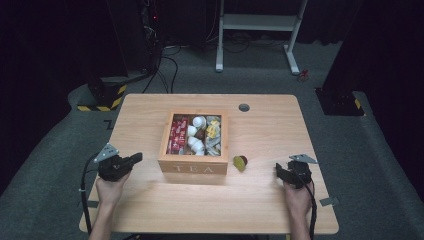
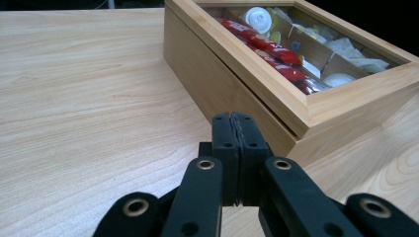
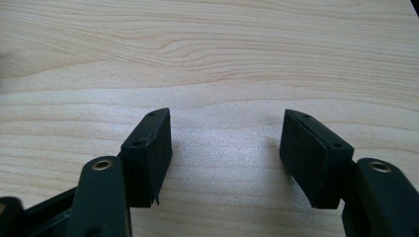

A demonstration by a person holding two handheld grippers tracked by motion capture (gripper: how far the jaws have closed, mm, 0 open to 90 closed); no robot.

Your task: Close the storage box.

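While both hands rest low on the wooden table [image 1: 150,210], a wooden tea box [image 1: 193,167] sits at the middle of it, with "TEA" lettered on the side facing the person. Its lid is down and glazed, and through the glass I see red sachets [image 1: 178,134] in the left compartment, white capsules [image 1: 196,137] in the middle one and pale and yellow packets [image 1: 214,134] on the right.

Left of the box, near its front left corner and apart from it, the left gripper [image 1: 134,159] points toward the box. From its own view, the left gripper [image 2: 236,123] has its jaws pressed flat together with nothing between them, just short of the box's side wall, with the seam under the lid in front of them.

Well to the right of the box, the right gripper [image 1: 280,172] points leftward. In its own view, the right gripper [image 3: 227,148] has its jaws spread wide over bare wood, holding nothing.

Between the box's front right corner and the right gripper lies a small yellow-green capsule with a dark end [image 1: 240,162], on the table just beside the box and apart from both grippers.
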